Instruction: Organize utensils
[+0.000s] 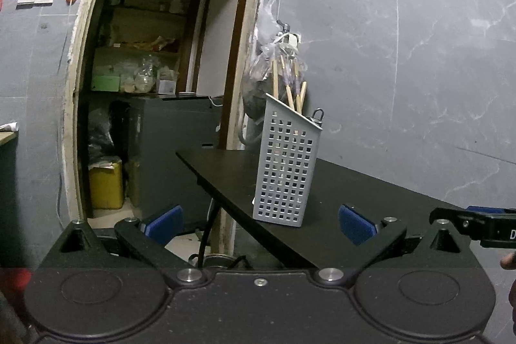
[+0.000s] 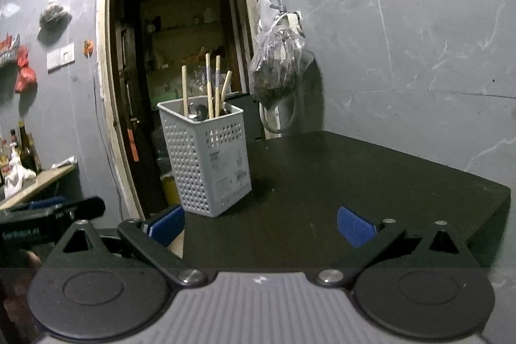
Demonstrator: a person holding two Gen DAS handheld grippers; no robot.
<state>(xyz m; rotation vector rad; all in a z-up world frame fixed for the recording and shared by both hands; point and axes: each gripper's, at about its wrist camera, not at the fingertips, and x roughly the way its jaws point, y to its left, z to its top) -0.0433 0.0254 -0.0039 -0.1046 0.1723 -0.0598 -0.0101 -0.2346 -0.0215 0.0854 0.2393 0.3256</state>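
Observation:
A grey perforated utensil holder (image 1: 285, 165) stands upright on the black table (image 1: 371, 199), near its left edge. It also shows in the right wrist view (image 2: 208, 155), holding several wooden-handled utensils (image 2: 211, 86) and some metal ones. My left gripper (image 1: 259, 226) is open and empty, low in front of the holder. My right gripper (image 2: 261, 226) is open and empty, in front of the holder over the table (image 2: 371, 176). The right gripper's body shows at the right edge of the left wrist view (image 1: 477, 224).
A plastic bag (image 2: 279, 63) hangs on the grey wall behind the table. An open doorway (image 1: 161, 70) with cluttered shelves lies to the left. A side shelf with bottles (image 2: 22, 150) stands far left. The table's left edge drops off just beside the holder.

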